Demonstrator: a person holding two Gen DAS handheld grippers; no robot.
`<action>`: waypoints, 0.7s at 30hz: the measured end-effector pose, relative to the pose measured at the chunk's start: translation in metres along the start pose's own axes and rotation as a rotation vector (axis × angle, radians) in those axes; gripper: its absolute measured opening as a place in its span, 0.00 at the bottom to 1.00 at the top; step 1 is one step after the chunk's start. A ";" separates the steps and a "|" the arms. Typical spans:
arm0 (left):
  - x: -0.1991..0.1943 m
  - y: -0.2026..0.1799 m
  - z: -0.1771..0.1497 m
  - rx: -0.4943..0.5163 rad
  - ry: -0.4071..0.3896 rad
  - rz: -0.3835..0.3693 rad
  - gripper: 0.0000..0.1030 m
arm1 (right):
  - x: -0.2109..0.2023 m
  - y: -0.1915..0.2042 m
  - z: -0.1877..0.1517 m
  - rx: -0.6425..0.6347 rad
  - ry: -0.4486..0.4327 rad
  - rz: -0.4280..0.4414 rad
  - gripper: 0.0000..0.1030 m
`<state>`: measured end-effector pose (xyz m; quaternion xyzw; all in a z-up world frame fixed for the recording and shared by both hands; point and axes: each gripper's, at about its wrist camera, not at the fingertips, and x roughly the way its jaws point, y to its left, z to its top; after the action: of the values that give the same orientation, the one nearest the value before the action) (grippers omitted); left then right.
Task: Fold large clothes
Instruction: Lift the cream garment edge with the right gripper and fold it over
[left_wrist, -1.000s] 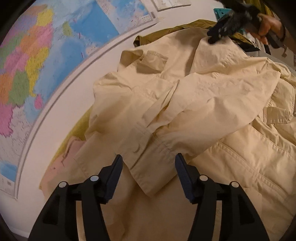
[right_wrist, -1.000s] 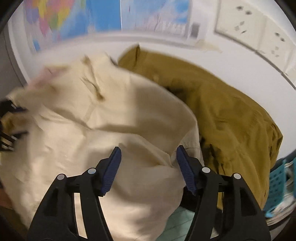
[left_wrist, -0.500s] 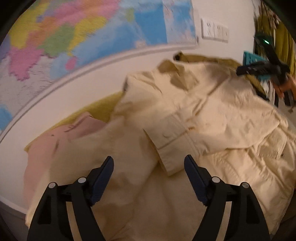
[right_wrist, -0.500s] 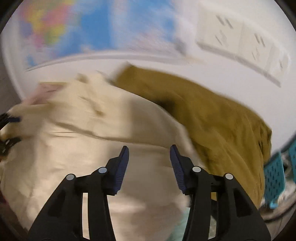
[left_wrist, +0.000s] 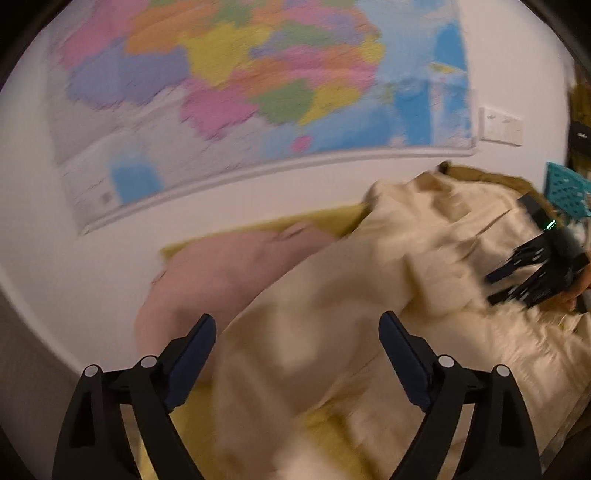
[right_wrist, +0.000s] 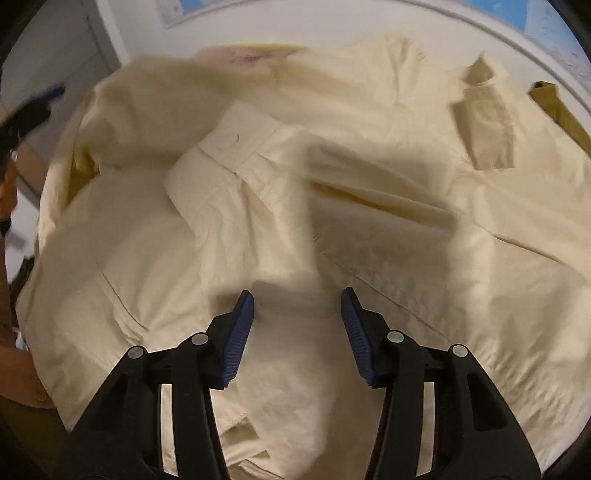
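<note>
- The big cream cotton jacket (right_wrist: 295, 177) lies spread over the work surface against the white wall, one sleeve folded across its chest so the buttoned cuff (right_wrist: 225, 147) rests near the middle; that looks like a first fold laid in to narrow the body.
- The left gripper (left_wrist: 297, 343) hangs above the jacket's near edge with its jaws spread wide; they have just been opening, and nothing sits between the blue pads. I'd judge it has let go of cloth and is free for a fresh hold.
- The right gripper (right_wrist: 297, 325) points steeply down over the jacket's front panel, jaws partly apart and just opening too, pinching nothing; the cloth lies below the tips, whether touched I cannot tell.
- A pale pink garment (left_wrist: 221, 273) and a yellow-green cloth (left_wrist: 266, 225) lie beside the jacket, partly under it.
- A mustard-olive jacket (right_wrist: 554, 103) peeks out at the far side.
- A coloured paper wall map (left_wrist: 240, 74) hangs behind.
</note>
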<state>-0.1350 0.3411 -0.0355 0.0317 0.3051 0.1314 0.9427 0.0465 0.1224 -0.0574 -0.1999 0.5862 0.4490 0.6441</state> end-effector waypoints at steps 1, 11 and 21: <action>0.001 0.006 -0.009 -0.015 0.022 0.004 0.85 | -0.007 0.004 -0.001 -0.003 -0.015 0.019 0.51; 0.016 0.029 -0.064 -0.131 0.135 -0.038 0.43 | -0.035 0.121 0.012 -0.152 -0.118 0.400 0.66; 0.003 0.021 -0.048 -0.127 0.120 -0.144 0.14 | 0.053 0.261 0.058 -0.266 -0.007 0.587 0.79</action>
<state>-0.1658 0.3616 -0.0733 -0.0581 0.3537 0.0844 0.9297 -0.1369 0.3211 -0.0234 -0.1031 0.5529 0.6888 0.4573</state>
